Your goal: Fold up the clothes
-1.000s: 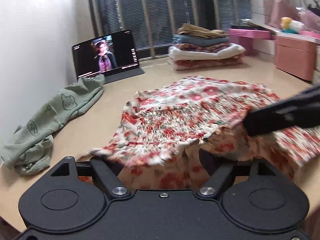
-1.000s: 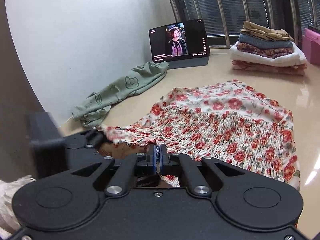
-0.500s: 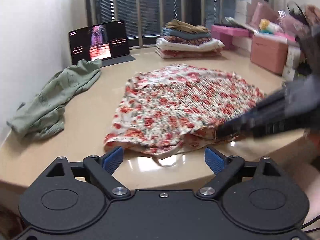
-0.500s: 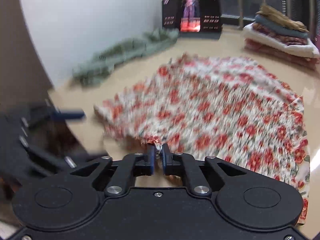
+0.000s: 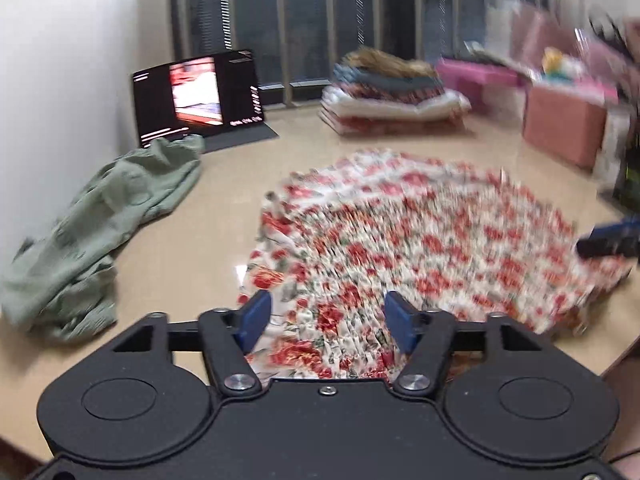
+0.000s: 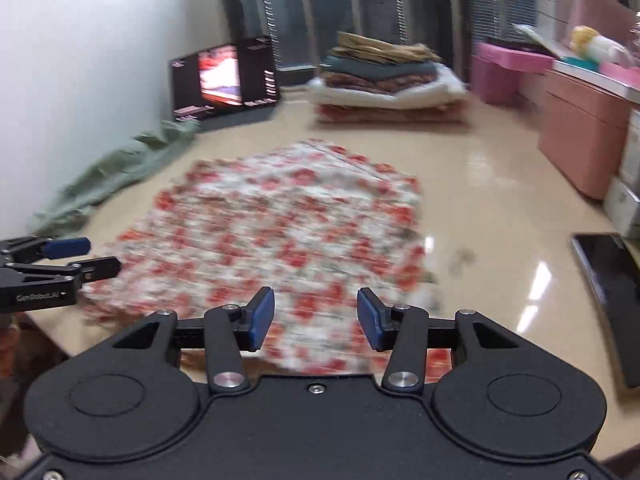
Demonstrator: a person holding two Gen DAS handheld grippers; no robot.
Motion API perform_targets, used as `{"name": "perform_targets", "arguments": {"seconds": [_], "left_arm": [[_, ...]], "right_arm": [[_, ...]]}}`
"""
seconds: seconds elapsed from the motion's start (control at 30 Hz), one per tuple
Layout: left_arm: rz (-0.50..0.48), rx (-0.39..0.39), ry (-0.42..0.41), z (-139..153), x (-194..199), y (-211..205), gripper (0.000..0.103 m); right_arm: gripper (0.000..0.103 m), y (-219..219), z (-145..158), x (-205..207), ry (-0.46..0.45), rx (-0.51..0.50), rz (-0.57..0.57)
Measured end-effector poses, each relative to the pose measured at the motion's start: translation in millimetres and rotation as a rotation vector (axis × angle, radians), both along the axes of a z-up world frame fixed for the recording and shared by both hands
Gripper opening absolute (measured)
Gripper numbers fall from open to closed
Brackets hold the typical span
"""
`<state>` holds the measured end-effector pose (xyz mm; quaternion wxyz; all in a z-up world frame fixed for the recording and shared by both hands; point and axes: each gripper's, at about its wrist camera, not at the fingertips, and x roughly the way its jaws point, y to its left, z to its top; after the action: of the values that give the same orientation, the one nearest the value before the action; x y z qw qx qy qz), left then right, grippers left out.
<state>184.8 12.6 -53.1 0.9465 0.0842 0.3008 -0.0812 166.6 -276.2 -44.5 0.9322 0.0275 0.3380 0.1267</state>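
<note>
Floral garment (image 5: pixel 408 248) flat on tabletop (image 5: pixel 192 248). Left gripper (image 5: pixel 328 320) fingers closing, right gripper (image 6: pixel 316 316) fingers opening; both over its near edge, gripping nothing.

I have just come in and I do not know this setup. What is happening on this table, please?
A person is folding clothes with two hand-held grippers. The floral garment lies spread flat on the table. Both grippers are over its near edge and neither grips it: the left gripper is closing and the right gripper is opening, with the cloth beneath the fingers. A crumpled green garment waits at the left, and a stack of folded clothes sits at the back.
</note>
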Motion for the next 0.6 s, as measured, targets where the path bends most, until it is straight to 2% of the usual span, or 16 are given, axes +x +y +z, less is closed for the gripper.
{"name": "perform_targets", "arguments": {"seconds": [0.07,0.13,0.27,0.47,0.5,0.57,0.6], "left_arm": [[0.015,0.033,0.007,-9,2,-3,0.058],[0.026,0.009,0.003,-12,1,2,0.059],[0.063,-0.013,0.012,-14,0,10,0.06],[0.077,-0.008,0.012,-7,0,11,0.063],[0.081,-0.009,0.003,-3,-1,11,0.068],[0.076,-0.031,-0.046,8,-8,13,0.085],[0.075,-0.043,-0.076,14,-12,13,0.099]], "right_arm": [[0.049,-1,-9,4,0.024,-0.034,-0.012],[0.048,0,-17,6,0.044,-0.058,-0.022],[0.048,-2,-21,-1,0.018,-0.108,-0.022],[0.05,-4,-19,1,0.025,-0.104,-0.013],[0.051,-5,-17,2,0.032,-0.096,-0.008],[0.054,-8,-8,2,0.034,-0.056,0.007],[0.06,-11,-1,1,0.026,-0.032,0.017]]}}
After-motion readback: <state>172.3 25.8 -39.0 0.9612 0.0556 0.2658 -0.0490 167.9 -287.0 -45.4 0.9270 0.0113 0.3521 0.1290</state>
